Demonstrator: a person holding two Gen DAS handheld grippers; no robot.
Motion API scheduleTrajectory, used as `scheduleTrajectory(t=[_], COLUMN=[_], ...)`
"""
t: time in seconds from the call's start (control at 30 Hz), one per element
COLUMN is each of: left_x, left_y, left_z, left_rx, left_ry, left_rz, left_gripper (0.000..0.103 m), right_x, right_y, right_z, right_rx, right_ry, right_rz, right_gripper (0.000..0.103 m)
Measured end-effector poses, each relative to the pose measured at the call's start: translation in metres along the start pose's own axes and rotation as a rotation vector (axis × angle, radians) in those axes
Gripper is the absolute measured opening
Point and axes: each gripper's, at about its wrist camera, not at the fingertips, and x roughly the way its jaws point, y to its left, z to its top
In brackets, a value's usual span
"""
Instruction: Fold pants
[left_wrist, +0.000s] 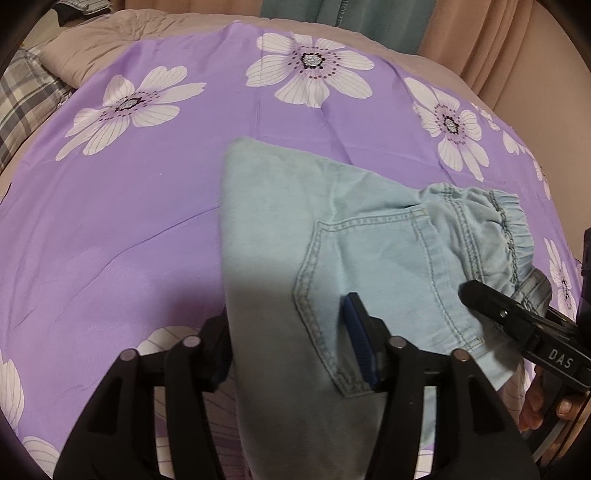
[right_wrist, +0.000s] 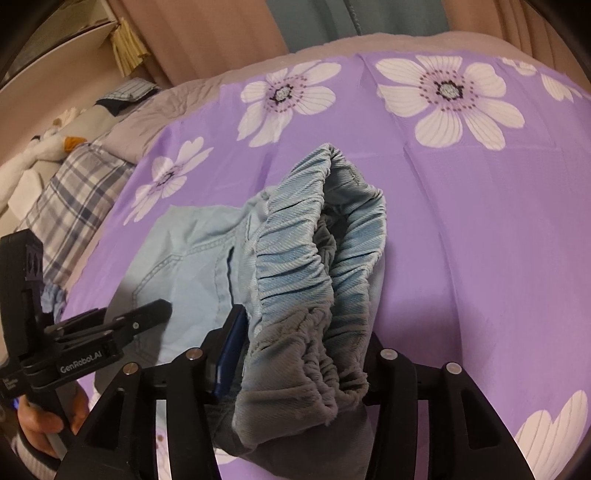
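Two fisheye views look down over a bed covered with a purple sheet (left_wrist: 110, 229) printed with large white flowers.

In the left wrist view, a pair of light blue denim pants (left_wrist: 280, 229) lies on the sheet, filling the centre and the 4 o'clock area. A back pocket (left_wrist: 373, 280) with double stitching faces up, and the gathered elastic waistband (left_wrist: 509, 240) sits toward 3 o'clock. The left gripper (left_wrist: 295, 343), at 6 o'clock, has the denim bunched between its two fingers, so it is clamped on the pants; a blue pad (left_wrist: 356, 339) on one finger presses against the pocket. The right gripper (left_wrist: 517, 317) enters from 4 o'clock and meets the cloth at the waistband edge.

In the right wrist view, the waistband (right_wrist: 317, 266) rises in a ruffled loop at the centre, lifted off the sheet (right_wrist: 480, 240). The right gripper (right_wrist: 301, 354), at 6 o'clock, holds this gathered band between its fingers, closed on the fabric. The rest of the pants (right_wrist: 184, 258) spreads flat toward 9 o'clock. The left gripper (right_wrist: 110, 332), marked with white lettering, comes in from 8 o'clock, and a hand (right_wrist: 48, 424) grips its handle at 7 o'clock.

A plaid pillow (right_wrist: 74, 199) lies at 9 o'clock beside the sheet. Peach curtains (right_wrist: 207, 33) hang at 12 o'clock behind the bed.
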Motion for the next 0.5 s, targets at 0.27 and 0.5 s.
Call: scheduleTrajectory(t=[0.27,0.5], left_x=[-0.001,-0.007], left_y=[0.004,0.011], left_z=[-0.004,-0.013], left_rx=[-0.016,-0.035], left_ry=[-0.001,0.004], left_rz=[0.023,0.022], left_gripper=[0.072,0.077], right_x=[-0.003,-0.011], right_y=[-0.007,-0.011], right_z=[-0.004,-0.01], right_rx=[0.037,0.061], right_ry=[0.023,0.025], right_rz=[-0.005,0.002], right_gripper=[0.063,0.066])
